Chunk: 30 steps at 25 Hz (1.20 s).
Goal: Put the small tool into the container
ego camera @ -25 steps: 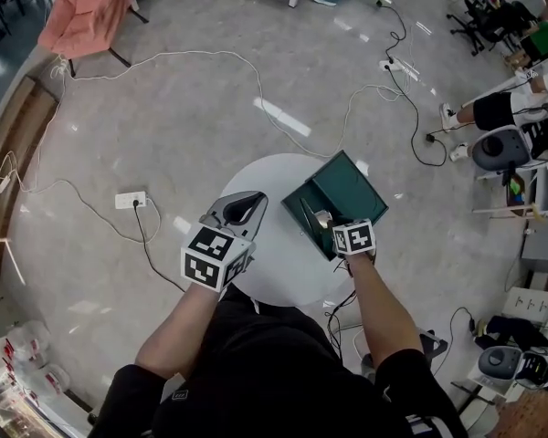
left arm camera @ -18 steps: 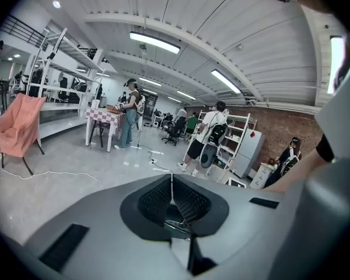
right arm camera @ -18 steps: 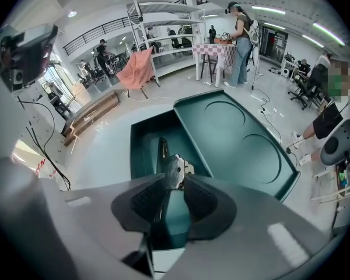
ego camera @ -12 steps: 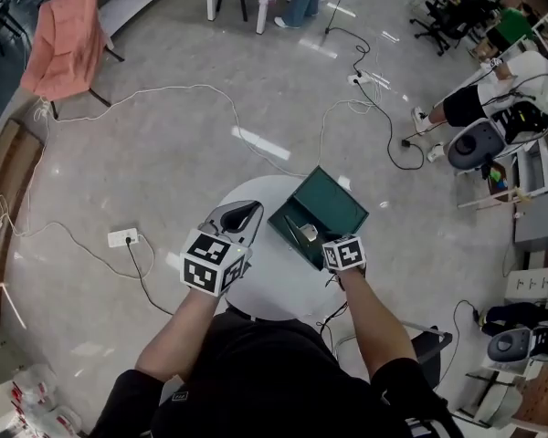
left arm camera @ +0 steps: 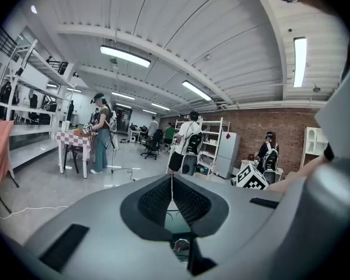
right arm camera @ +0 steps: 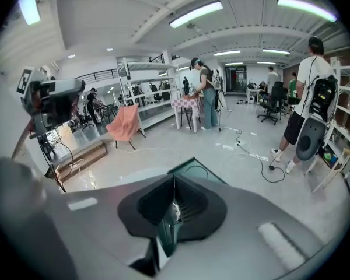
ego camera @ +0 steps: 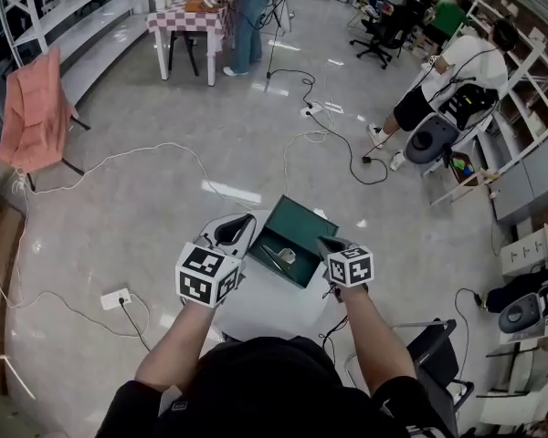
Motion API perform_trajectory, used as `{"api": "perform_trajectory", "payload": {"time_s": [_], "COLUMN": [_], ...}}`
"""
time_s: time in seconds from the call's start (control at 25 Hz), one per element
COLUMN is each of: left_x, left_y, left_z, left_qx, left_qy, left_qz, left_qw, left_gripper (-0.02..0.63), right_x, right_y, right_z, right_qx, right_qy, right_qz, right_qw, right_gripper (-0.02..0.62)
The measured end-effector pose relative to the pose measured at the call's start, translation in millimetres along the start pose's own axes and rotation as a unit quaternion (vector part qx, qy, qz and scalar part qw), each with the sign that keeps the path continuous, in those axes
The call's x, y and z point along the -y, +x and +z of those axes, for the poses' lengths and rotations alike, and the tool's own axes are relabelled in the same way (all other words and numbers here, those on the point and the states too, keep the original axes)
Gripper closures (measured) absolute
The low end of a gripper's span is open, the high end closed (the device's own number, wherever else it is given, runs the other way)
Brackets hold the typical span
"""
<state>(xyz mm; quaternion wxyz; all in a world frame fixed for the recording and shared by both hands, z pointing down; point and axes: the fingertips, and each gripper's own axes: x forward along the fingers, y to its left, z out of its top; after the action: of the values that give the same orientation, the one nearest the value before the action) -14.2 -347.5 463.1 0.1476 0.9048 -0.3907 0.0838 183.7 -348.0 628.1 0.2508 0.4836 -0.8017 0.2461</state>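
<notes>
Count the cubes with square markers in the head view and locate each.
2. The left cube sits left of the green container, toward the person. The right cube sits beside the container's near right edge. None appears hidden.

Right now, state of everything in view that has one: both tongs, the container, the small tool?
left tongs: shut, nothing between the jaws.
right tongs: jaws closing, almost together, nothing between them.
container: open, sitting on the round white table.
small tool: lying inside the container, free of both tongs.
</notes>
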Motion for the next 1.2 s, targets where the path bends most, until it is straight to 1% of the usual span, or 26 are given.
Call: {"api": "perform_trajectory", "payload": {"time_s": [0.12, 0.28, 0.4, 0.52, 0.6, 0.8, 0.92, 1.0, 1.2], "left_x": [3, 15, 21, 26, 30, 42, 44, 41, 25], "left_y": [2, 6, 10, 12, 12, 10, 7, 5, -5], "left_z": [22, 46, 63, 77, 85, 100, 108, 112, 116], "left_qx": [0.018, 0.031, 0.037, 0.046, 0.049, 0.050, 0.054, 0.057, 0.066], "left_qy": [0.012, 0.035, 0.049, 0.052, 0.053, 0.067, 0.075, 0.082, 0.089], "left_qz": [0.006, 0.010, 0.014, 0.019, 0.022, 0.021, 0.027, 0.039, 0.082], "left_qw": [0.9997, 0.9989, 0.9980, 0.9974, 0.9971, 0.9963, 0.9954, 0.9942, 0.9905], "left_gripper": [0.594, 0.594, 0.595, 0.594, 0.595, 0.595, 0.595, 0.595, 0.594], "right_x": [-8, -10, -11, -13, -11, -6, -6, -7, -14], "right_y": [-24, -62, -93, -127, -148, -191, -214, -231, -269], "right_z": [31, 69, 100, 124, 134, 152, 166, 176, 194], "right_qx": [0.048, 0.107, 0.163, 0.215, 0.236, 0.273, 0.301, 0.323, 0.390], "right_qy": [-0.005, -0.010, -0.004, -0.001, -0.006, -0.020, -0.024, -0.027, -0.031], "right_qz": [0.014, 0.027, 0.036, 0.050, 0.055, 0.057, 0.060, 0.058, 0.041], "right_qw": [0.999, 0.994, 0.986, 0.975, 0.970, 0.960, 0.951, 0.944, 0.920], "right_gripper": [0.583, 0.583, 0.584, 0.584, 0.584, 0.584, 0.584, 0.584, 0.586]}}
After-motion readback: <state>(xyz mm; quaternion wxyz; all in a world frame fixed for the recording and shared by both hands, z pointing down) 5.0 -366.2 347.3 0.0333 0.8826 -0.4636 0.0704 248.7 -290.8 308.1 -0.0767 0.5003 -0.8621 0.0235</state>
